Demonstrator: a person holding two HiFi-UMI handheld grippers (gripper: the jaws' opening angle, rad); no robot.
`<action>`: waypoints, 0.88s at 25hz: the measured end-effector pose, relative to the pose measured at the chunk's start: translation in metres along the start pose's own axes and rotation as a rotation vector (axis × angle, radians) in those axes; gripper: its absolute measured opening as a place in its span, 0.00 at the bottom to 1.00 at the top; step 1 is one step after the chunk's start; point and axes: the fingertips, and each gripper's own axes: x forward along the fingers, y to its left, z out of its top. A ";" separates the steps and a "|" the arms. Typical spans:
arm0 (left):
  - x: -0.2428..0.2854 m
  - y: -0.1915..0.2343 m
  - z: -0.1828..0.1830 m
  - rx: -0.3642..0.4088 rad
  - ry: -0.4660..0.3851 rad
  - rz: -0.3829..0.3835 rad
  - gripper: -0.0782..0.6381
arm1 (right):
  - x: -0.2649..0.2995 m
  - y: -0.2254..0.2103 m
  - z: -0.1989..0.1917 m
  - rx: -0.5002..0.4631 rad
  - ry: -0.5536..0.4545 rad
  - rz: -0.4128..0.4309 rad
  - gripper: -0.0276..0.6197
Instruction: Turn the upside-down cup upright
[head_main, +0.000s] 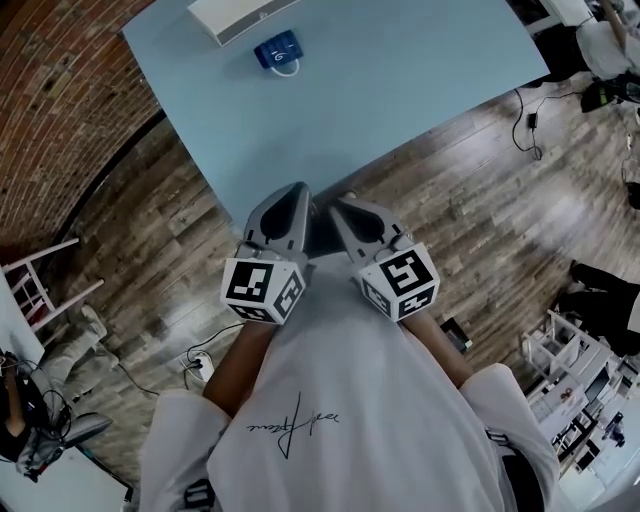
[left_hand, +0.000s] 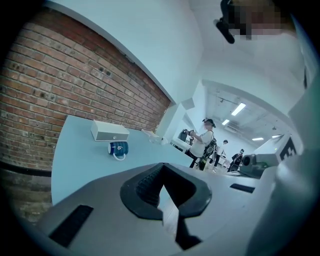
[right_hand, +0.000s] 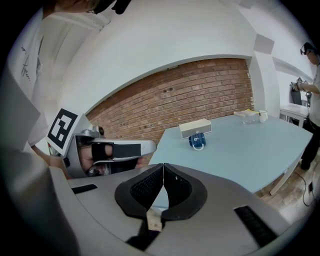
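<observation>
Toward the far edge of the pale blue bench (head_main: 430, 90), nearer its left edge than its right, the blue cup (head_main: 277, 50) sat just beside a long white box (head_main: 235, 14), on the box's near side. It read as broader than tall, its long axis seeming to run along the box's long face. Its white handle (head_main: 287, 68) looped out low toward the bench's near corner. Which end was the mouth could not be told from any view.

Both tools were held close to the person's white shirt (head_main: 340, 400), well apart from the cup, with their tips over the bench's near corner. The left gripper (left_hand: 162, 170) had its ribbed pads closed tip to tip with nothing between them. The right gripper (right_hand: 163, 170) was the same — pads together and empty.

Apart from cup and box, the bench carried only a few small pale items (right_hand: 252, 115) at a far corner. A red brick wall (head_main: 60, 90) ran beyond the bench's left edge, and a wooden plank floor (head_main: 470, 190) spread around it, with cables (head_main: 530, 125) trailing near the right corner. Farther back the room was white and bright — strip lights (left_hand: 238, 108) overhead and several people (left_hand: 202, 142) standing among equipment.
</observation>
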 end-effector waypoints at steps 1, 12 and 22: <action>0.000 -0.001 -0.001 -0.006 0.000 -0.004 0.11 | 0.000 0.000 0.001 -0.001 0.001 0.002 0.08; 0.021 0.015 0.021 -0.009 -0.046 0.042 0.11 | 0.019 -0.020 0.031 -0.053 -0.050 0.054 0.08; 0.062 0.041 0.049 -0.036 -0.075 0.138 0.11 | 0.050 -0.060 0.066 -0.066 -0.068 0.133 0.08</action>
